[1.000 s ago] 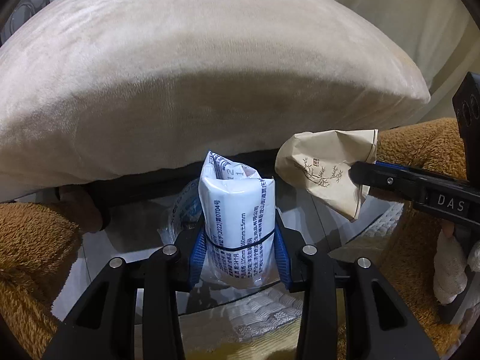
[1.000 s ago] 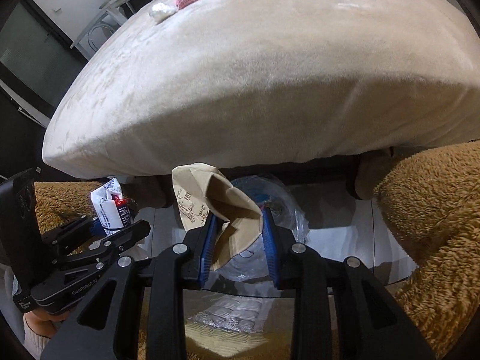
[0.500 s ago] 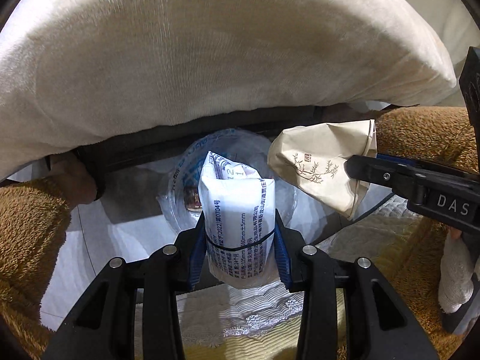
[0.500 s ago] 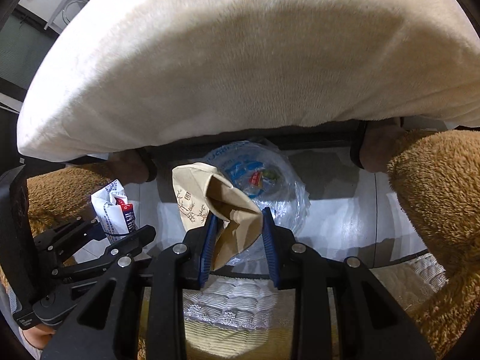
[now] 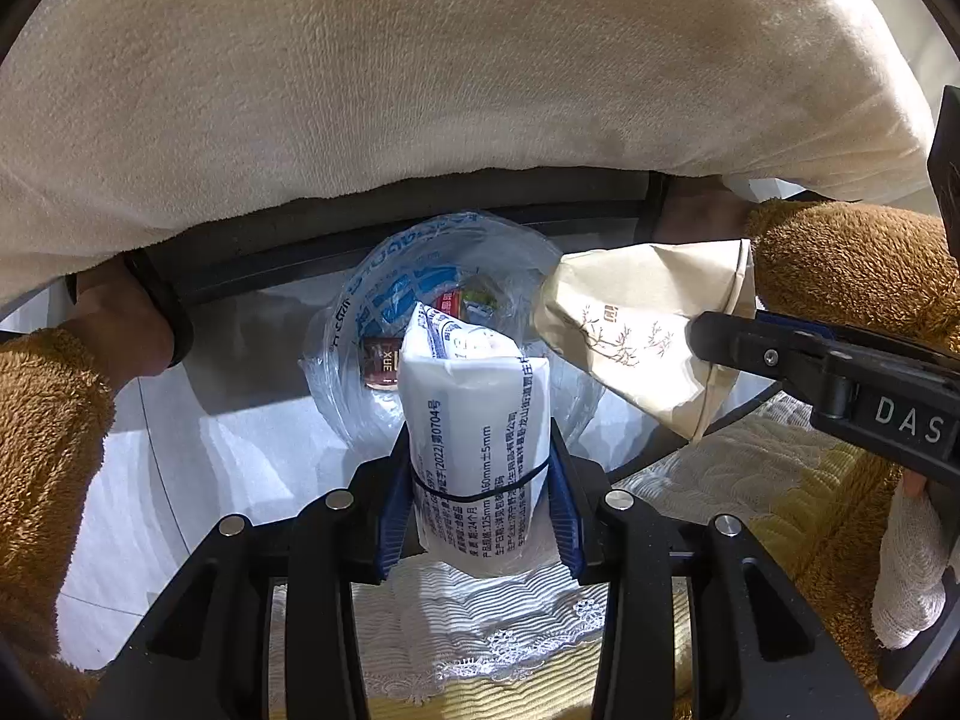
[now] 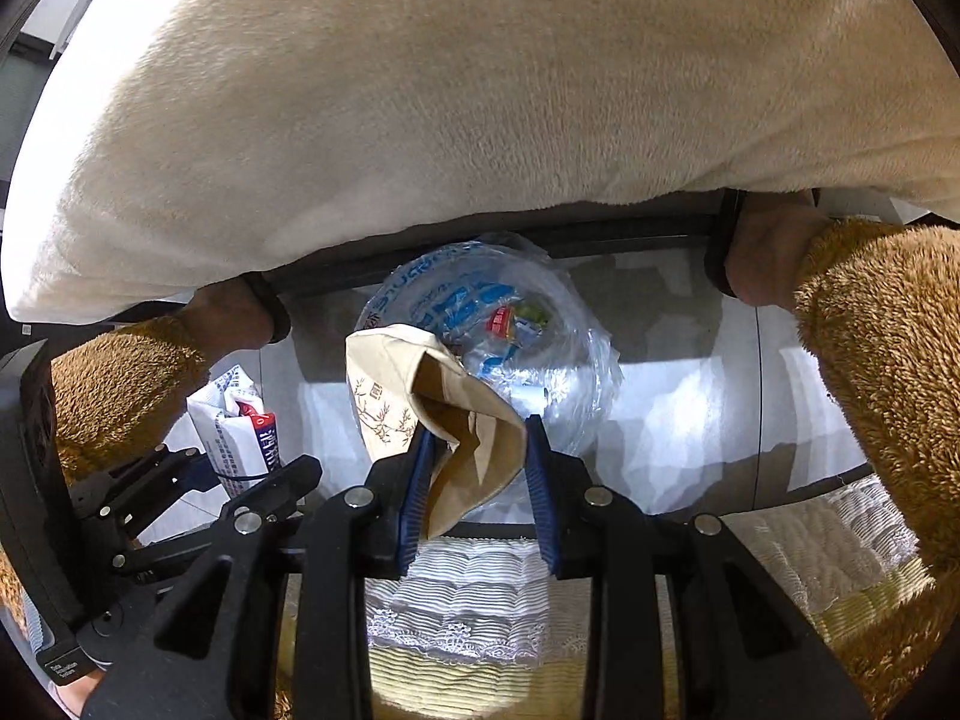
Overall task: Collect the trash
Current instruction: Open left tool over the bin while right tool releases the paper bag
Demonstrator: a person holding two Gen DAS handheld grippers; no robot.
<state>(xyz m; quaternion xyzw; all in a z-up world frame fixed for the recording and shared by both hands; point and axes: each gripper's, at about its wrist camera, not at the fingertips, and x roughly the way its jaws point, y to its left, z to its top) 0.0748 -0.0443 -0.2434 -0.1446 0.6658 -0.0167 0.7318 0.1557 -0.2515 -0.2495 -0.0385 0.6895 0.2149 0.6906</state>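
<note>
Two hand-held grippers over lined bin (image 5: 384,324): left hand-held gripper (image 5: 480,498) clamps white packet (image 5: 480,420), right hand-held gripper (image 6: 477,480) clamps paper cup (image 6: 456,420).

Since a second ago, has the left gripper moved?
Yes. The left gripper dropped toward the lined bin, which now sits just past its held white packet.

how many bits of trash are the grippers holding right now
2: a white printed packet in the left gripper, a crumpled beige paper cup in the right gripper.
</note>
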